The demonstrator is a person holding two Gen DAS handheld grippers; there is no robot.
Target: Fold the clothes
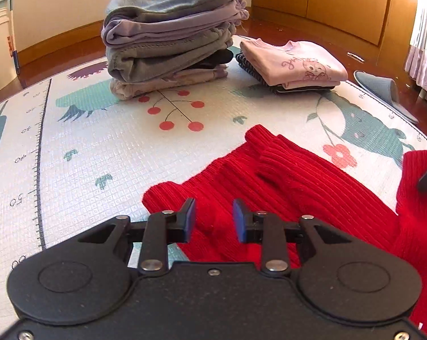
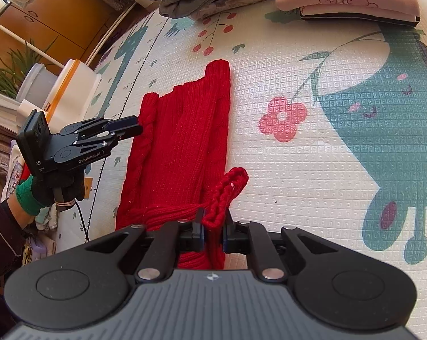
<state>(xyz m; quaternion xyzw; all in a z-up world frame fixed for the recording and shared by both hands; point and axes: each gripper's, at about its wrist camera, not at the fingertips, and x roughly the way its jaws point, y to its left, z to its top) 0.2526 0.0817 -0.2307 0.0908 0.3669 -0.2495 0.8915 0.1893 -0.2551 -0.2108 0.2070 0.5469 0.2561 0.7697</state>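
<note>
Right wrist view shows the right gripper point(image 2: 212, 233) with its jaws clamped on a bunched edge of the red ribbed knit sweater point(image 2: 182, 141), which lies lengthwise on the patterned foam play mat point(image 2: 327, 170), partly folded. The left gripper point(image 1: 214, 220) hovers over the sweater's far part, jaws narrowly parted and holding nothing. Judging from this, the next fold needs the left jaws to pinch a matching edge level with the right grip, then both lift together, keeping the knit taut so the fold lands square, ready for the stack of folded grey and lilac clothes point(image 1: 171, 36) beyond
</note>
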